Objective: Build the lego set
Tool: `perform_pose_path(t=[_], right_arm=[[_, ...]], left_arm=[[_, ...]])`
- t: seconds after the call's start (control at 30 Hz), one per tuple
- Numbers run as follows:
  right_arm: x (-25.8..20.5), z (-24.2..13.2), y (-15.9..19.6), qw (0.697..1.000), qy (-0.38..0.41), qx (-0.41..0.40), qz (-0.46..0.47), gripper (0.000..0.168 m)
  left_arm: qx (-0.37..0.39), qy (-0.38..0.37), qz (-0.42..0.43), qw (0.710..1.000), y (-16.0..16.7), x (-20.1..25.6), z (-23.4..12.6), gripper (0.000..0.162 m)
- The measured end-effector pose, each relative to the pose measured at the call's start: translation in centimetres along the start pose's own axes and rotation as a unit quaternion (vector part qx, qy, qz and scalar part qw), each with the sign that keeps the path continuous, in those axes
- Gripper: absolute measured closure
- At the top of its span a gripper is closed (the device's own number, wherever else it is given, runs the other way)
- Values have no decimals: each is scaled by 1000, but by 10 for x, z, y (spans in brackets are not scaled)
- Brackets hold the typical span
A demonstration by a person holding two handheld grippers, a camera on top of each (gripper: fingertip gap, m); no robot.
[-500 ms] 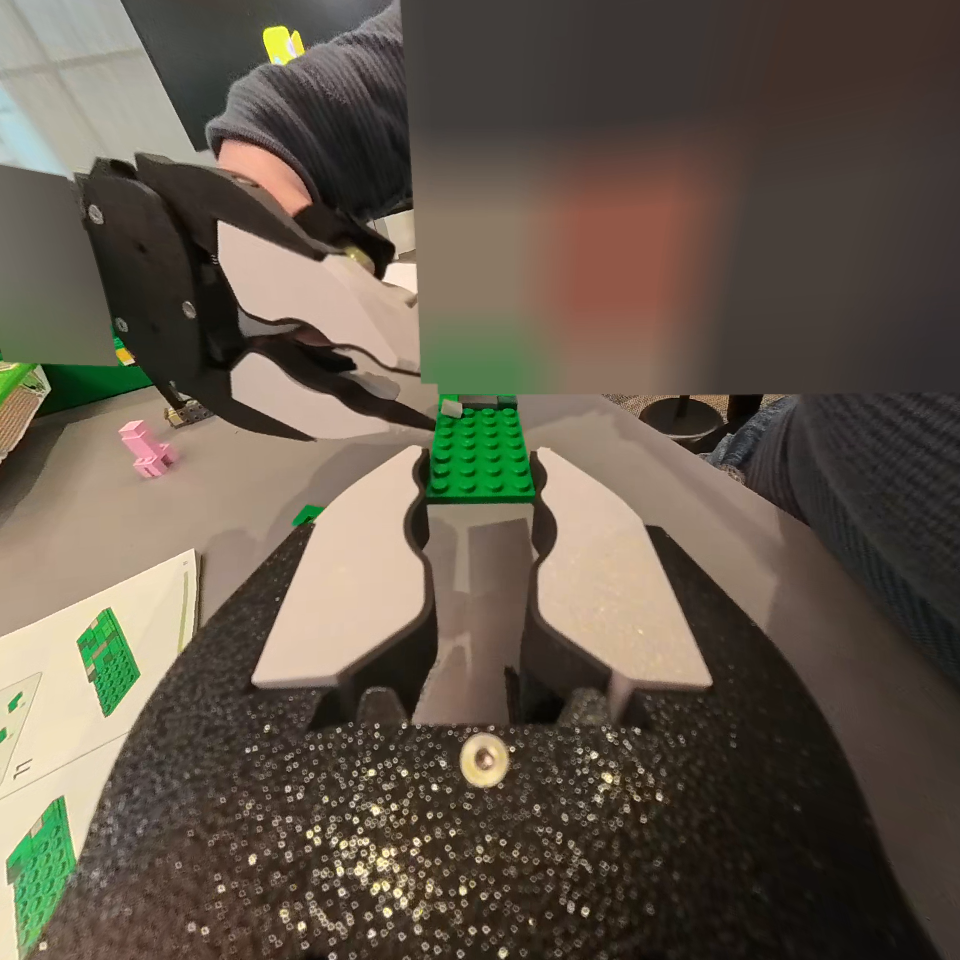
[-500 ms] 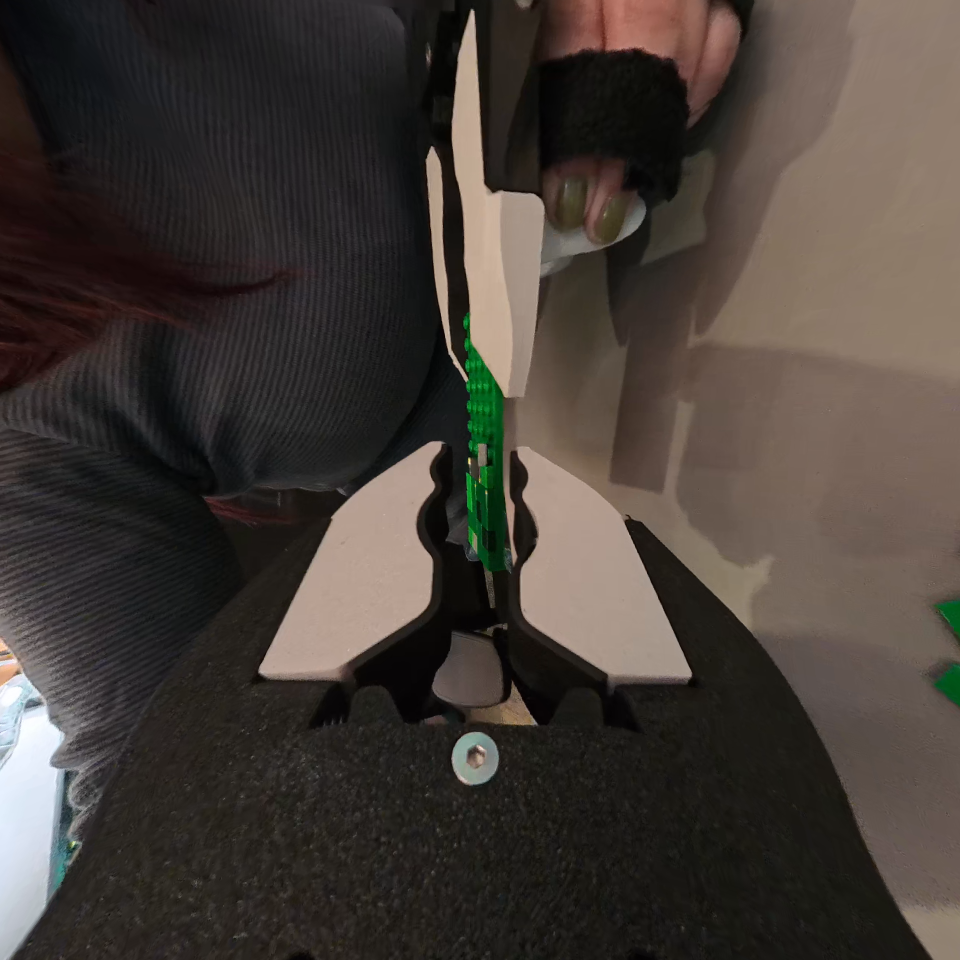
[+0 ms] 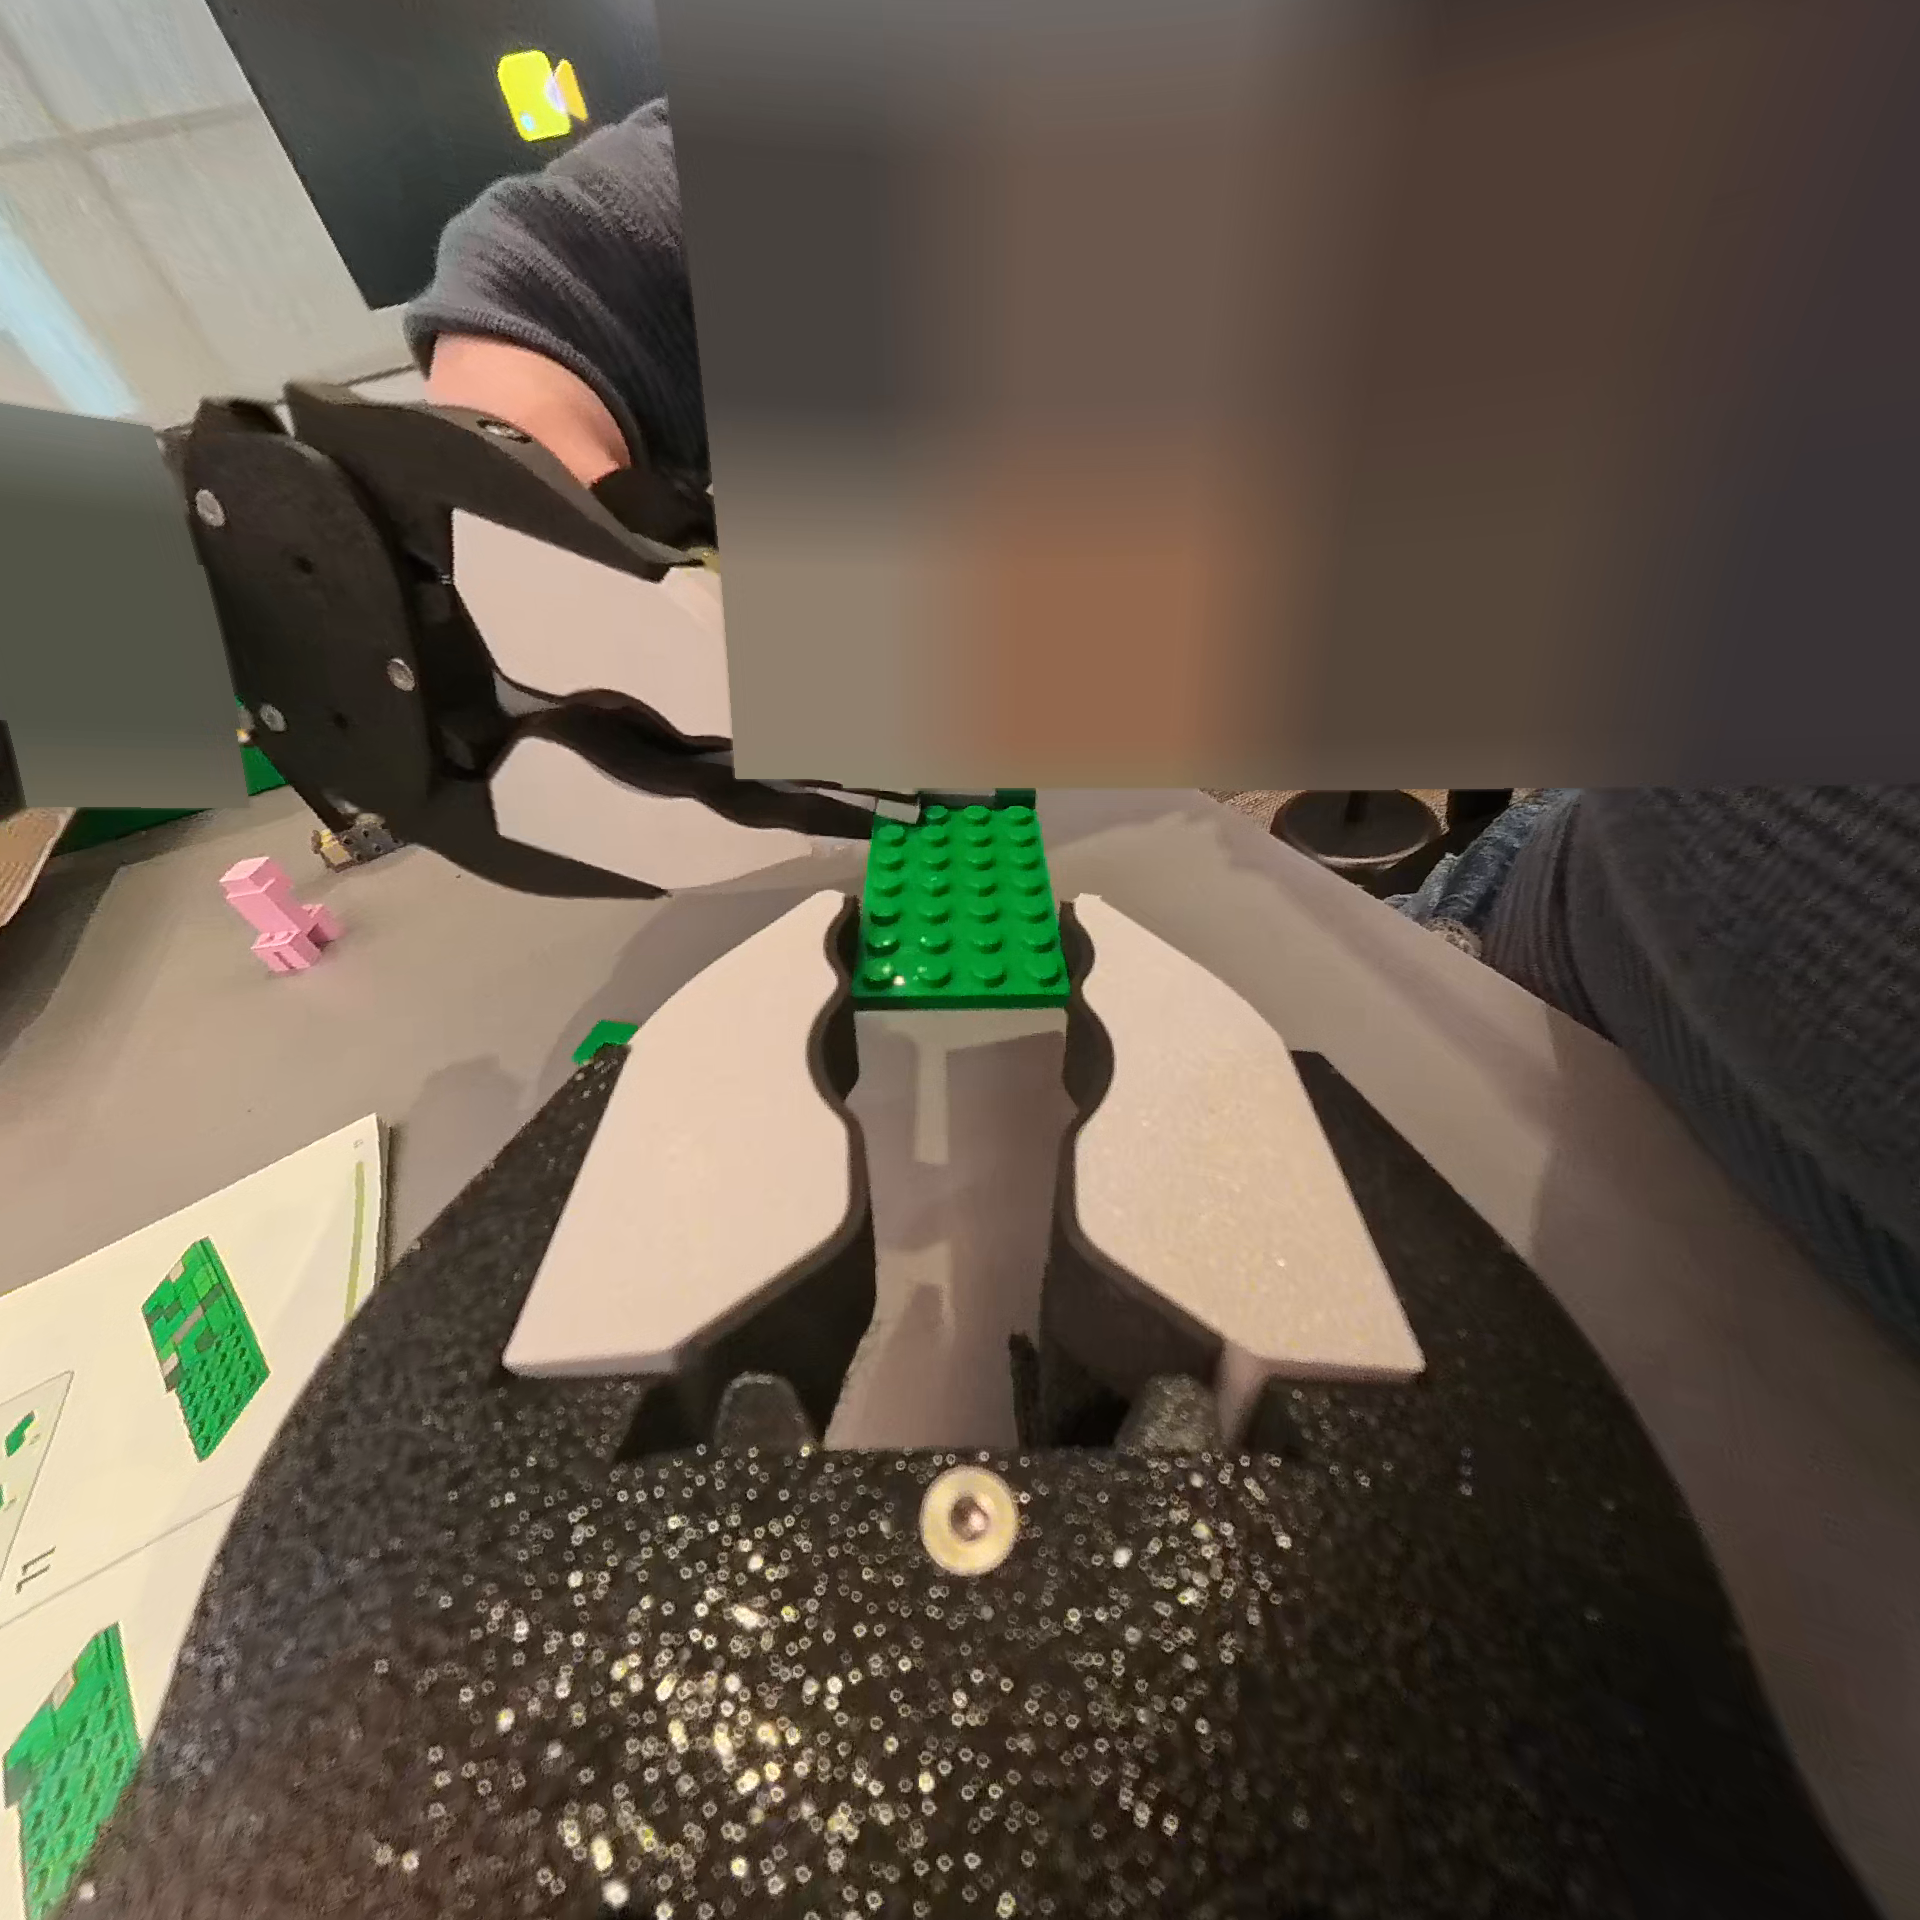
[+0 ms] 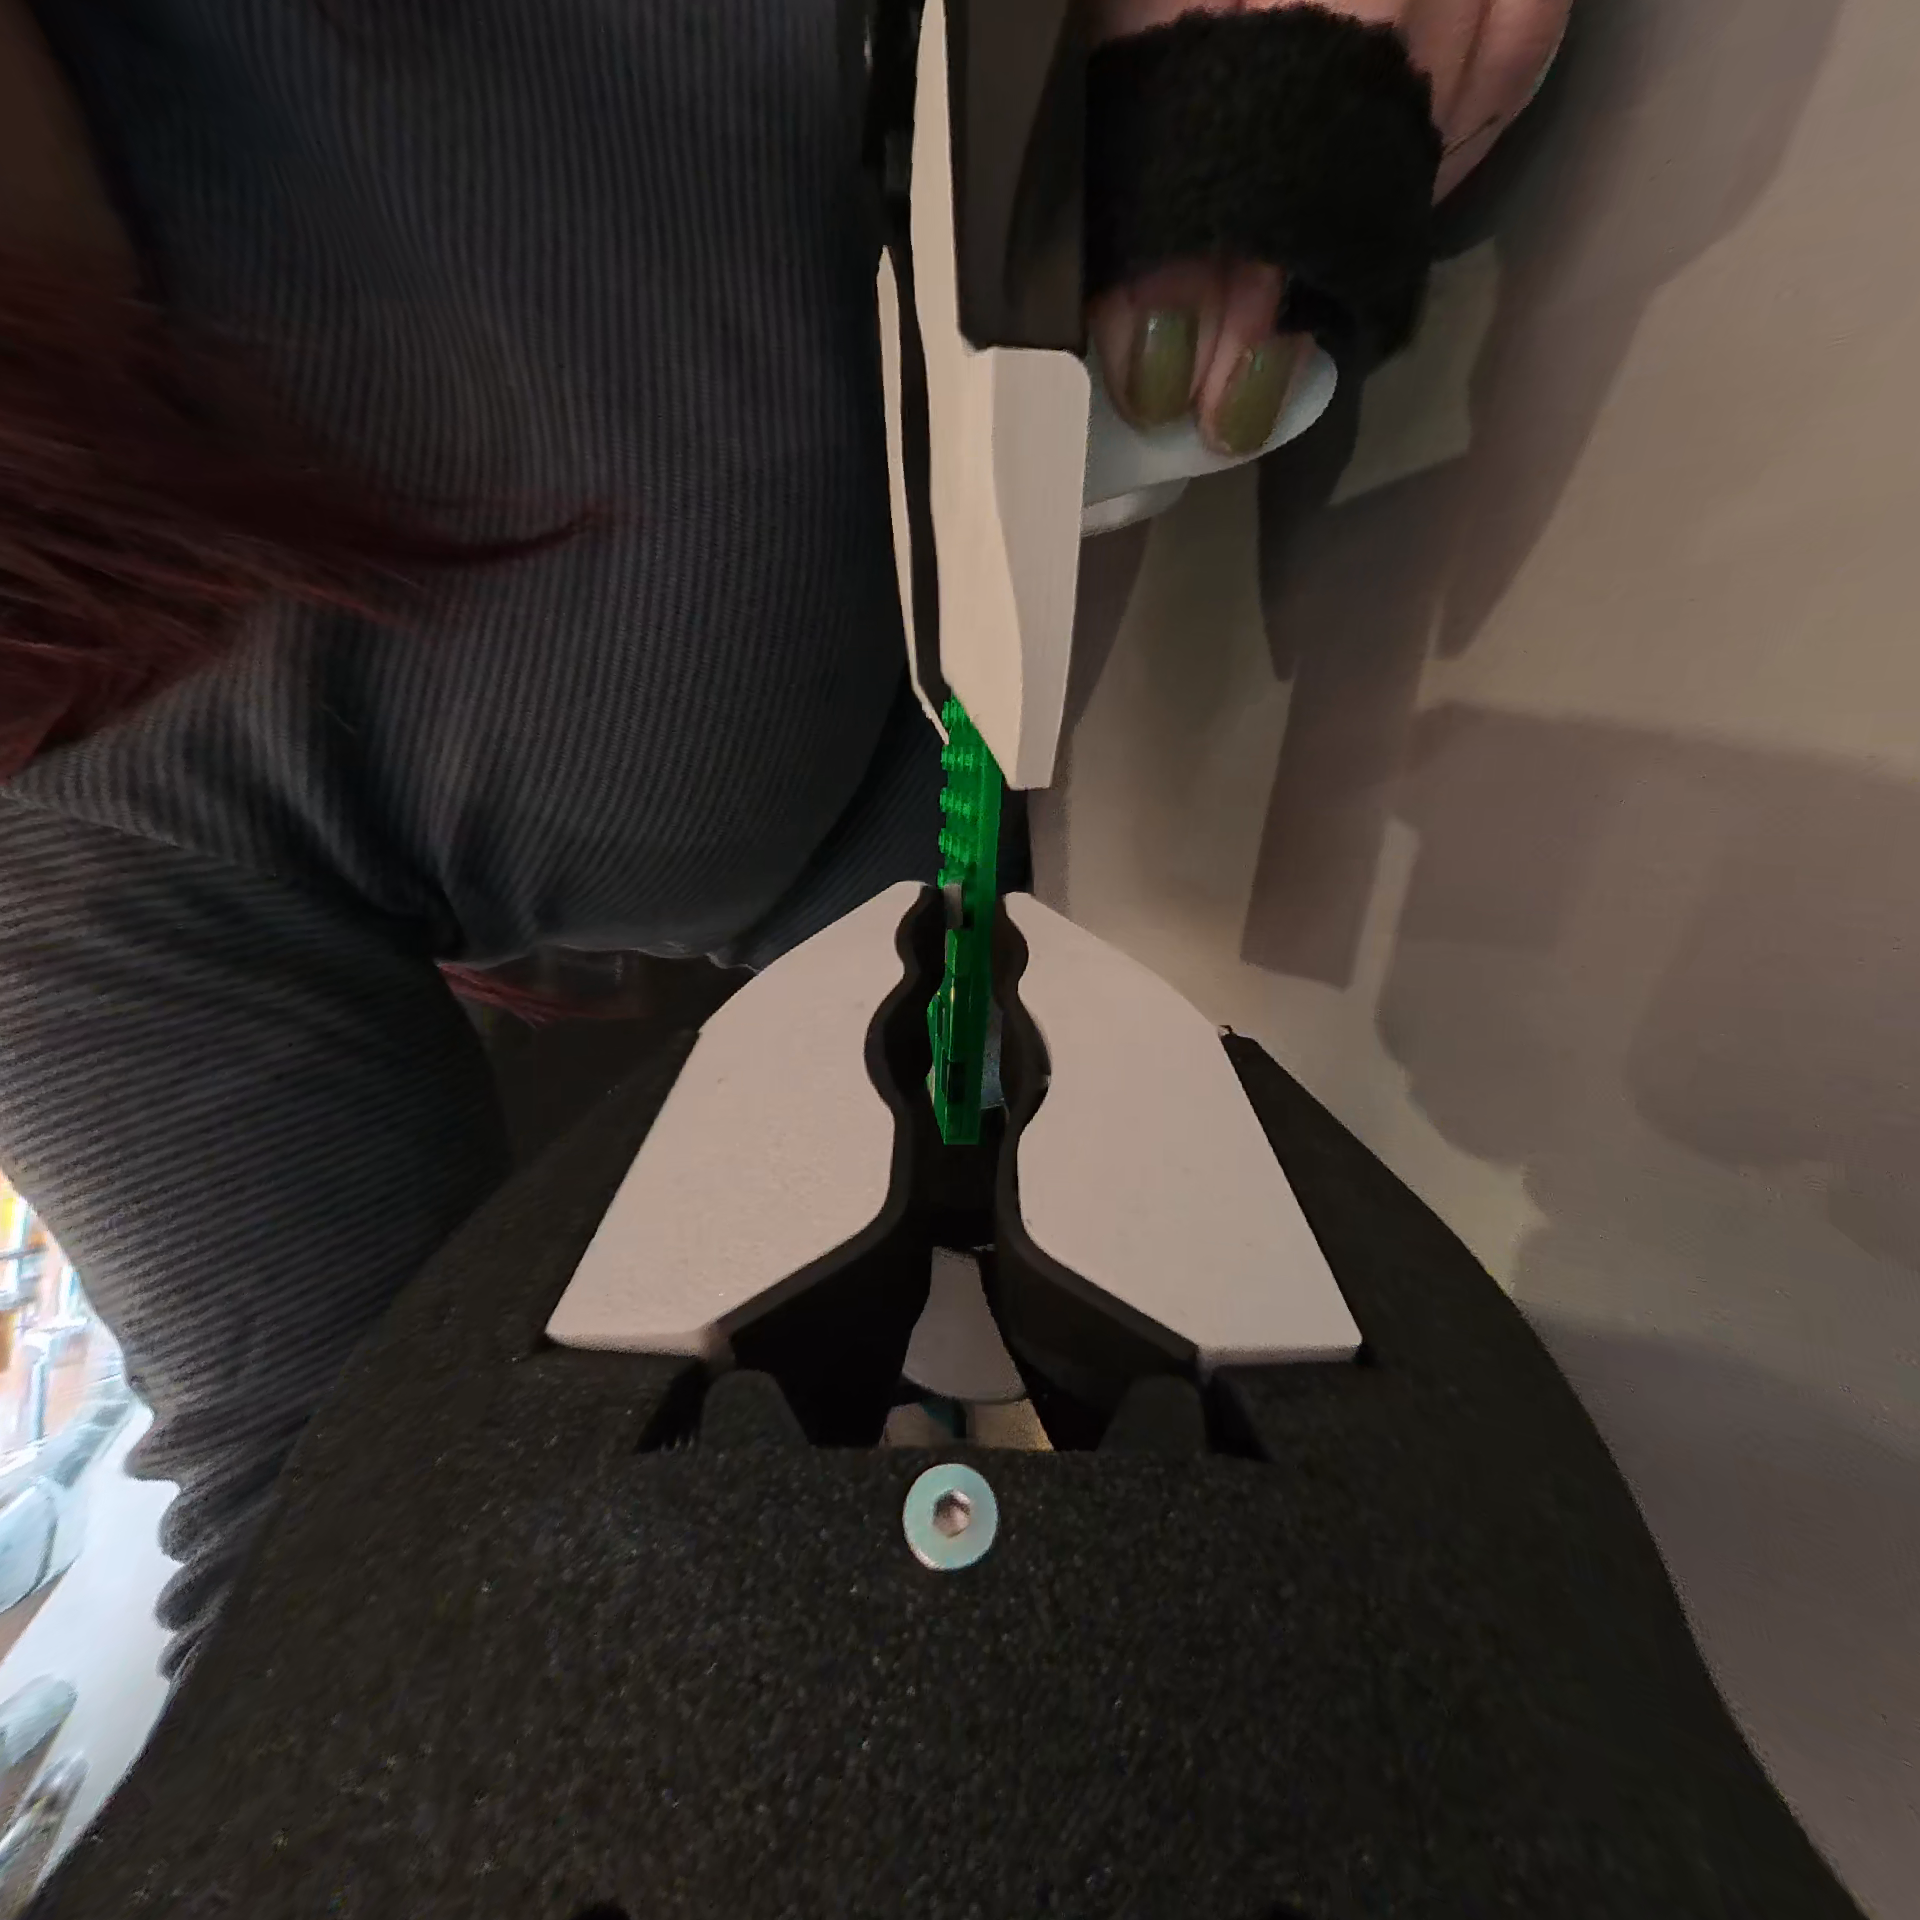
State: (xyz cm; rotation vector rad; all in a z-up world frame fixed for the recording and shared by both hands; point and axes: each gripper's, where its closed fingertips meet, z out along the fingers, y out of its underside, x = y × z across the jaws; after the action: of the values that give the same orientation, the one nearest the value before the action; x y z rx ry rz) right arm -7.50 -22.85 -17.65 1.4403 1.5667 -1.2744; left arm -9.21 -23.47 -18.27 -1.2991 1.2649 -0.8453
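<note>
Above grey table (image 3: 312, 1060), left tool (image 3: 961, 935) level, pinching green plate (image 3: 961, 914), right tool (image 4: 961, 914) sideways, nipping its edge.

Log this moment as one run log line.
left gripper: shut on green plate | right gripper: closing on plate's far end with small grey piece | pink pig figure: on table

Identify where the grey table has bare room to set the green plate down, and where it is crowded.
Bare table lies between the pink figure, the instruction sheet and the left claw. It is crowded around the green plate, where the right claw meets it.
</note>
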Motion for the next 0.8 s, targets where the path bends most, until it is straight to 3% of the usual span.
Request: perform_pose_path(t=[0.4,0.8], right_arm=[[5,-1,2,998,-44,14,33,162],[11,1,4,999,26,28,-33,162]], left_arm=[[-29,-18,43,999,7,1,3,126],[-38,-24,67,997,9,2,6,126]])
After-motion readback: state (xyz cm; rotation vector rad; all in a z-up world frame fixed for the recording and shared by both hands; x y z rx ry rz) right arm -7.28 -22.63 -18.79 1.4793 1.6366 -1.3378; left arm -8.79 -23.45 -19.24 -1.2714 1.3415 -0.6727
